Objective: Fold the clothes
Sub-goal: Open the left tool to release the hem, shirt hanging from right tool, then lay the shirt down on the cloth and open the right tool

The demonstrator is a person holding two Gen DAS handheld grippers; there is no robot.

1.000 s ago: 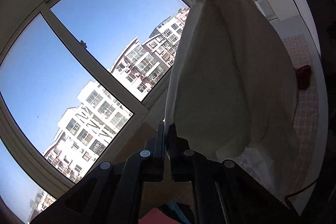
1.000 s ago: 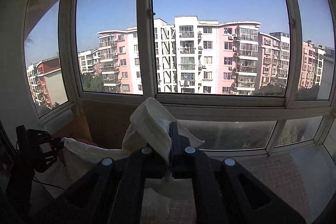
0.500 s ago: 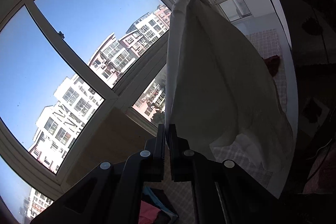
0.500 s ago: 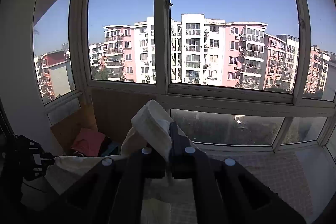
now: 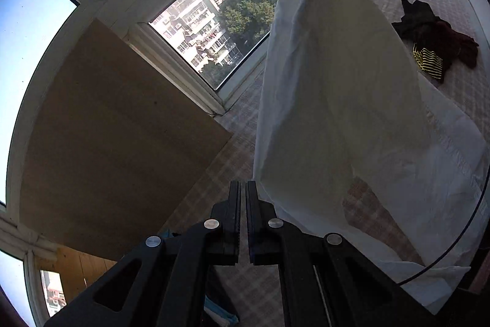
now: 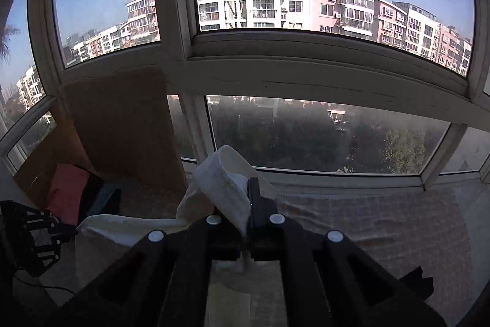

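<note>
A white garment (image 5: 337, 88) hangs stretched between my two grippers above the checked surface (image 5: 232, 149). My left gripper (image 5: 242, 189) is shut on its lower edge, which runs off to the right of the fingers. My right gripper (image 6: 248, 189) is shut on a bunched white hem (image 6: 223, 180) of the same garment; the rest drapes down to the left (image 6: 122, 229) in the right wrist view. The left gripper's black frame shows at the far left of the right wrist view (image 6: 33, 235).
A dark pile of clothes with a yellow striped piece (image 5: 435, 45) lies on the checked surface at the right. A brown board (image 5: 116, 137) leans against the window. Red and dark clothes (image 6: 73, 192) lie at its foot. A black cable (image 5: 459, 241) runs past the garment.
Both grippers have tilted downward, so the views now show the window sill and checked surface instead of sky. The garment stays held in both and hangs lower.
</note>
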